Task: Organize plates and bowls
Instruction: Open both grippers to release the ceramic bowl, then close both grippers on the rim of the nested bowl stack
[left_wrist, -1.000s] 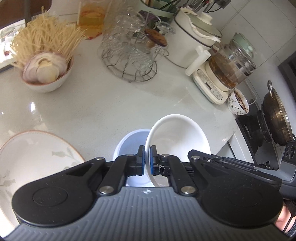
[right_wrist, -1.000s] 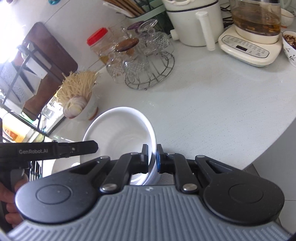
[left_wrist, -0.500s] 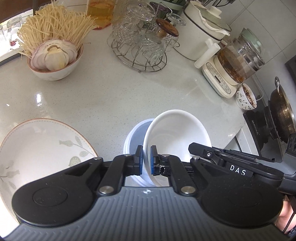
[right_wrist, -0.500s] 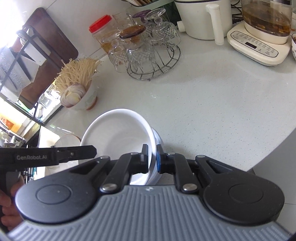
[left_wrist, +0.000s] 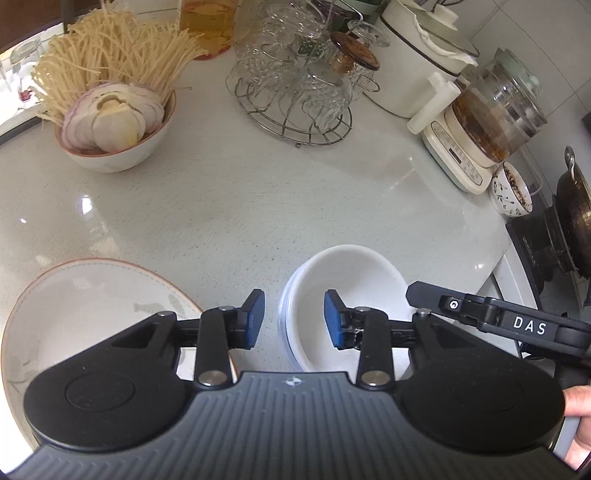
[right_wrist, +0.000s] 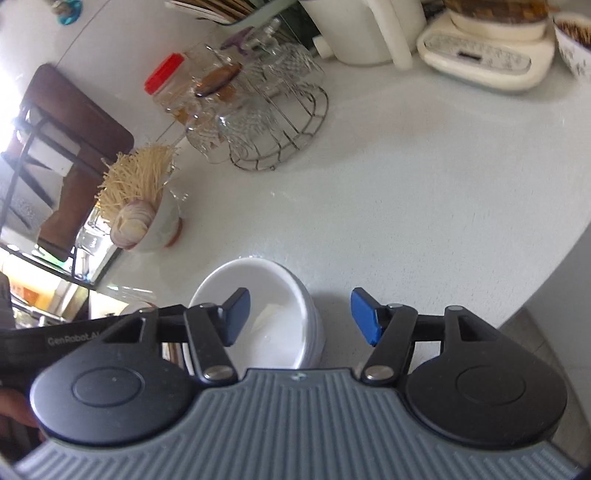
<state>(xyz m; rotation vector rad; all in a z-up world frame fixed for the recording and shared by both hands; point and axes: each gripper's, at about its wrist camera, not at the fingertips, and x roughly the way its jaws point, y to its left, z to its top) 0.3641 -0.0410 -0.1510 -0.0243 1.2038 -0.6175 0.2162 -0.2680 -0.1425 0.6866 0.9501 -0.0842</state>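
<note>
Both grippers, left and right, had let go; jaws were opening astride the white bowl's rim, nested now in the stack.

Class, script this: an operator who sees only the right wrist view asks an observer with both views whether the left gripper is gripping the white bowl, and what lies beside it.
Operator: Is the left gripper pressing on the white bowl?
Observer: No. The left gripper is opening; the white bowl has its near rim between the pads, untouched.
Operator: What lies to the left of that bowl?
Observer: A leaf-patterned plate, flat on the counter and apart from the bowl.
</note>
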